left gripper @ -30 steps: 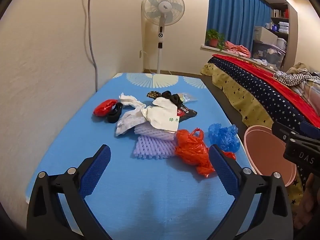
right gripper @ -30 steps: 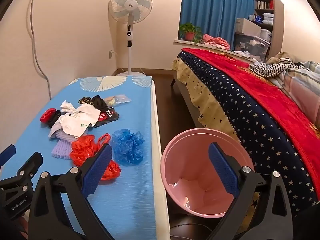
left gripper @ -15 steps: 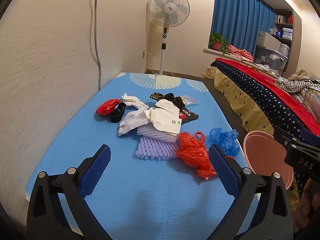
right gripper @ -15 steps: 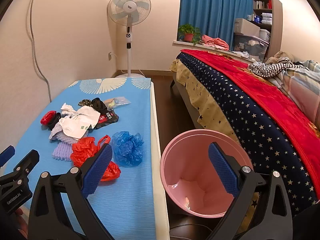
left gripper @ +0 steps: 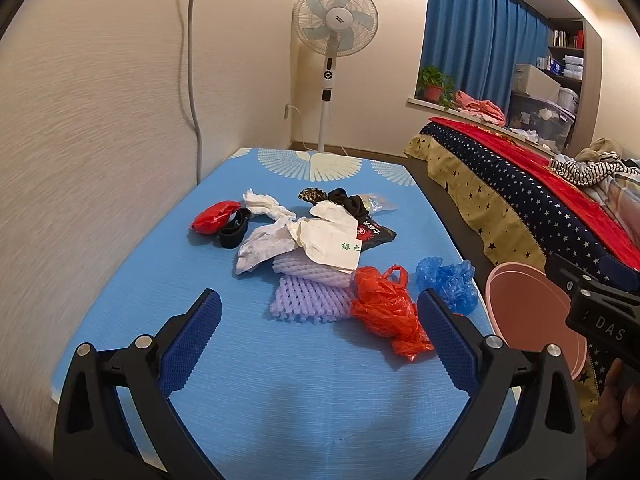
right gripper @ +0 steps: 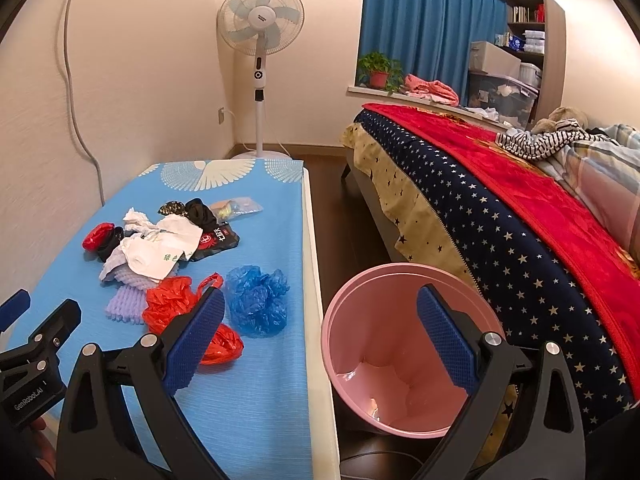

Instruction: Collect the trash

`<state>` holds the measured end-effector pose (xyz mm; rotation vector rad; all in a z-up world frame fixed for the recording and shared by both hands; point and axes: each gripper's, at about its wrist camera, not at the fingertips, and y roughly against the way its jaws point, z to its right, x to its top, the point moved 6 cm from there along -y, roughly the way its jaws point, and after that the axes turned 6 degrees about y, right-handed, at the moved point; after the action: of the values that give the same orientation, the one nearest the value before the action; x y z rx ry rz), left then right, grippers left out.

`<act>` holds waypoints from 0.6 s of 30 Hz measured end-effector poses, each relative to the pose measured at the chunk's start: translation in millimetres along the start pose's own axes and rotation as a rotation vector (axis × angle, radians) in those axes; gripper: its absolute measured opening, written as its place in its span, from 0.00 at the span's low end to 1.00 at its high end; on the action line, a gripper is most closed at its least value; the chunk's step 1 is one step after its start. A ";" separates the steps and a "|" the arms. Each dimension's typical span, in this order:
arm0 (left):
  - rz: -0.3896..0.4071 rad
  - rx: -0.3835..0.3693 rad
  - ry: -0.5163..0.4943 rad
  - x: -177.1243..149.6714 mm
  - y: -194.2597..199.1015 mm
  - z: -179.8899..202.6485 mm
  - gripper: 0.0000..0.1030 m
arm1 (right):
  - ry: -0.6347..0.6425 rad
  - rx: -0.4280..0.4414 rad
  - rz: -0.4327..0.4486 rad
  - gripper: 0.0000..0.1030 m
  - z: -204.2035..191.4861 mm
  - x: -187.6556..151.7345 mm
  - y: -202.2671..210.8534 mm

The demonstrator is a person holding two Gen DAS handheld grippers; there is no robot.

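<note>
A pile of trash lies on the blue table point(left gripper: 280, 380): an orange-red plastic bag point(left gripper: 386, 312) point(right gripper: 168, 304), a blue plastic bag point(left gripper: 448, 284) point(right gripper: 258, 300), purple foam netting point(left gripper: 308, 300), white paper point(left gripper: 328, 236), a black wrapper point(left gripper: 374, 234) and a red crumpled piece point(left gripper: 212, 216). A pink bin point(right gripper: 404, 344) point(left gripper: 528, 316) stands on the floor right of the table. My left gripper point(left gripper: 320, 340) is open and empty, above the table short of the pile. My right gripper point(right gripper: 320, 340) is open and empty, over the table edge and bin.
A wall point(left gripper: 80, 140) runs along the table's left side. A standing fan point(left gripper: 332, 40) is behind the table. A bed with a starred red cover point(right gripper: 520, 220) is on the right, with a dark floor gap point(right gripper: 340, 208) between it and the table.
Both grippers have drawn back and risen slightly; the pile and bin look a little farther away. Nothing on the table has moved, and both grippers stay open.
</note>
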<state>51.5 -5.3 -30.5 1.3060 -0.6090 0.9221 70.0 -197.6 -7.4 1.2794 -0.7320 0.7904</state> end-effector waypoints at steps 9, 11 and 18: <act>-0.002 -0.004 -0.003 0.2 0.6 -0.9 0.92 | -0.003 0.001 0.017 0.90 -2.1 2.9 1.8; -0.002 -0.005 -0.004 0.1 1.4 -0.6 0.92 | -0.001 0.006 0.021 0.86 -2.0 3.2 2.8; -0.001 -0.009 -0.011 -0.6 3.2 2.7 0.92 | -0.013 0.027 0.017 0.86 -1.9 2.4 3.2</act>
<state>48.8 -8.0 -28.8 1.3038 -0.6203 0.9111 68.8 -195.1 -4.0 1.3049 -0.7465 0.8086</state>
